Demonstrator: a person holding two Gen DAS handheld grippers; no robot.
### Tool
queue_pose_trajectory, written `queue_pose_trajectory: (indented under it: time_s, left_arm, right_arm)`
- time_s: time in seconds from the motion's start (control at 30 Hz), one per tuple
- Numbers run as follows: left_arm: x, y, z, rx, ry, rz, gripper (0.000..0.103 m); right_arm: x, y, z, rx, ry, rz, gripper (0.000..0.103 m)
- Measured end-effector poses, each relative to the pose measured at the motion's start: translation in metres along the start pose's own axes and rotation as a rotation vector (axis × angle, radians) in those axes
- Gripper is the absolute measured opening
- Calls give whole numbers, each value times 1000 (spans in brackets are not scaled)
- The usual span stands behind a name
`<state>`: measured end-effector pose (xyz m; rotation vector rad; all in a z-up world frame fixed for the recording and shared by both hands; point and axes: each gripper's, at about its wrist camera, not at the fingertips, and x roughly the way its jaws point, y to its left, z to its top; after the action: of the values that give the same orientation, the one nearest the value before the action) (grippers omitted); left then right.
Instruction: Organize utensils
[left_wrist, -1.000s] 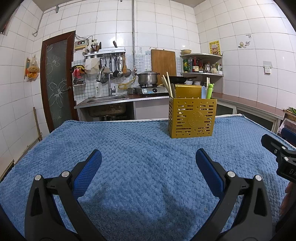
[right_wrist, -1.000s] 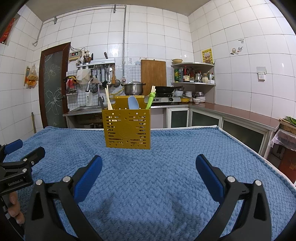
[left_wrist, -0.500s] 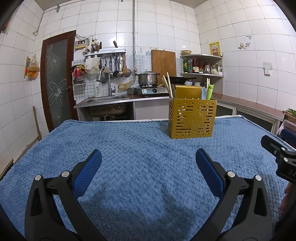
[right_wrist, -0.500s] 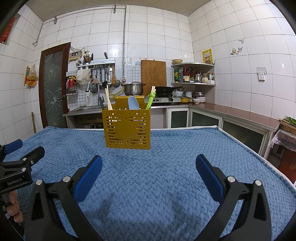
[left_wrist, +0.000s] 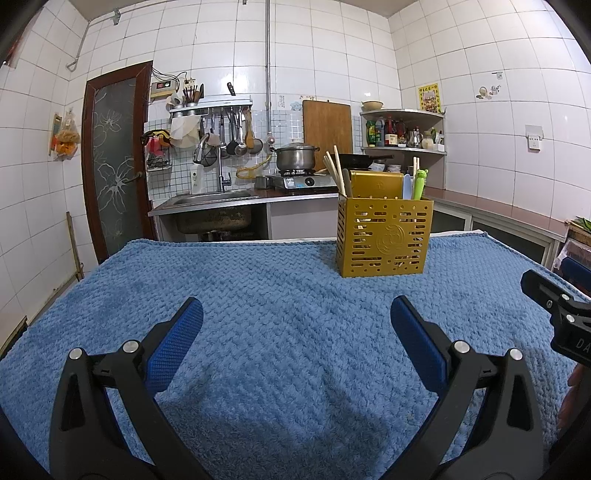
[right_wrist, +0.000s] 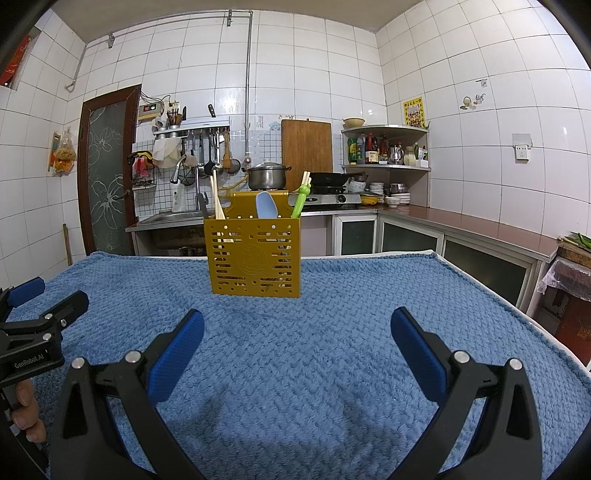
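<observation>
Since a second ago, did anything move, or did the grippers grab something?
Nothing visibly changed. Both the left gripper and the right gripper stay open and empty above the blue cloth, and the yellow utensil holder keeps its chopsticks, blue spoon and green utensil.

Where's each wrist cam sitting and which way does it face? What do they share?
Left wrist: on the left gripper, low over the blue cloth, looking forward at the caddy ahead to its right; own open fingers in frame, right gripper at the right edge.
Right wrist: on the right gripper, same height, caddy ahead to its left; own open fingers, left gripper and a thumb at the left edge.
Shared: caddy, cloth, kitchen counter and pot.
</observation>
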<state>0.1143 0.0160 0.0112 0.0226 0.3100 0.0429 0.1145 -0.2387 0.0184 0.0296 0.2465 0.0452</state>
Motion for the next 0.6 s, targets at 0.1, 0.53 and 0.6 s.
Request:
queue_pose_trajectory:
  time_s: [0.1,0.53,0.6]
  left_arm:
    - [0,0,0,1,-2,0,98]
    - [-1,0,1,2,-2,2,98]
    - [-1,0,1,1,-3,3,98]
  right_arm:
    - [0,0,0,0,0,0,99]
    - [0,1,0,-1,0,0,99]
    - [0,1,0,0,0,-1,99]
